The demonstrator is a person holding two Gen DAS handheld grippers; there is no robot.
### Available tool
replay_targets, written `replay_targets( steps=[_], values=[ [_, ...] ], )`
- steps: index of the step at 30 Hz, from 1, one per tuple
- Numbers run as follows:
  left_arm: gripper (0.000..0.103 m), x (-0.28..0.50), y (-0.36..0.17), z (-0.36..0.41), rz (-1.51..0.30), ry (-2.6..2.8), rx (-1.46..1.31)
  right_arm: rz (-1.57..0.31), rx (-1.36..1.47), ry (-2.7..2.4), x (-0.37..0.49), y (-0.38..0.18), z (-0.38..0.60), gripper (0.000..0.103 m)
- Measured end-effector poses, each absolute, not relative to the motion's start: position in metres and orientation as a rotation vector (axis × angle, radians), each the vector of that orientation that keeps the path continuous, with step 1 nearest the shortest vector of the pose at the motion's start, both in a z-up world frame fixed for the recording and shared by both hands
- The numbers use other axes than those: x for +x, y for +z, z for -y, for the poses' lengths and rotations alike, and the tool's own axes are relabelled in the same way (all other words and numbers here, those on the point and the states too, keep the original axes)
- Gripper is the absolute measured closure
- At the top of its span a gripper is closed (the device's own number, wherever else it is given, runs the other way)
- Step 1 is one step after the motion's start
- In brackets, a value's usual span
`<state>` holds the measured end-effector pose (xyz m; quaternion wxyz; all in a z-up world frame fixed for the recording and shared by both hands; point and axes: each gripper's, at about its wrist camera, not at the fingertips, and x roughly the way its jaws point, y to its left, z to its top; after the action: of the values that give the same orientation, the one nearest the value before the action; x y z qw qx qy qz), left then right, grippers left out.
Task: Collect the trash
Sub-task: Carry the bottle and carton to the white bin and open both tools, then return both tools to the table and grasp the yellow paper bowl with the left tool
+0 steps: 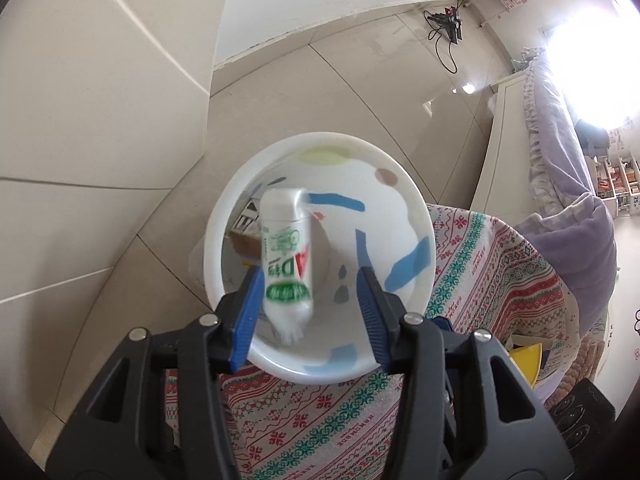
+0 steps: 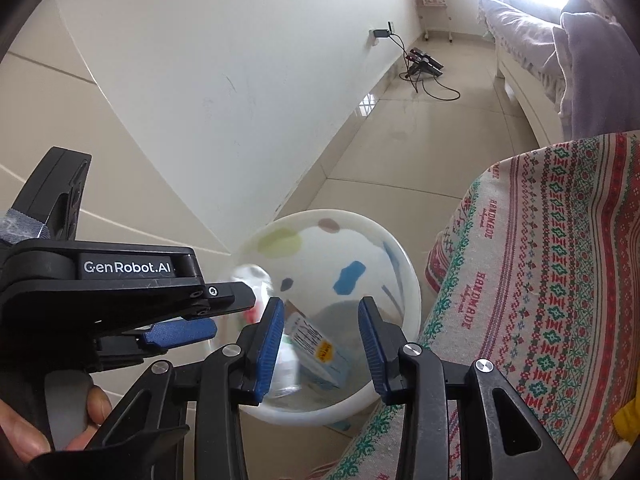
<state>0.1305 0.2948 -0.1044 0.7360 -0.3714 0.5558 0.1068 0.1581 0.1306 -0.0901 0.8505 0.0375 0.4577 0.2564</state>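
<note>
Jaws: our left gripper gapes, bottle dropping binward; right open, empty. Light, slick plastic; we'd pinch mid-body.

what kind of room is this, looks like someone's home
Most likely a lived-in bedroom: a bed with a ruffled lilac cover by a bright window, a tiled floor, and a table under a patterned cloth beside a white bin.

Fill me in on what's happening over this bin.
A person is collecting trash with two handheld grippers. The left gripper is open above the white bin, and a small white bottle, blurred, appears to be dropping in. The right gripper hangs empty over the bin, where a carton already lies.
</note>
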Motion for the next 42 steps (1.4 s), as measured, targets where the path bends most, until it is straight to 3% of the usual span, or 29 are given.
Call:
replay_targets(
  steps=[7,17,25,30,42],
  values=[
    [0.05,0.126,-0.094,-0.297,-1.188,0.244,-0.836,-0.965,0.084,0.534,0.145,-0.083,-0.108,0.063],
    [0.049,0.127,-0.067,-0.257,-1.138,0.22,-0.689,-0.932,0.102,0.503,0.135,-0.048,-0.054,0.05],
    [0.04,0.135,-0.048,-0.178,-1.117,0.012,-0.586,-0.924,0.125,0.452,0.123,-0.006,0.034,0.047],
    [0.026,0.138,-0.037,-0.106,-1.117,-0.171,-0.491,-0.887,0.176,0.349,0.111,0.017,0.121,0.034],
    [0.022,0.144,-0.033,0.013,-1.106,-0.332,-0.338,-0.949,0.55,0.027,0.104,-0.017,0.297,0.032]
  ],
)
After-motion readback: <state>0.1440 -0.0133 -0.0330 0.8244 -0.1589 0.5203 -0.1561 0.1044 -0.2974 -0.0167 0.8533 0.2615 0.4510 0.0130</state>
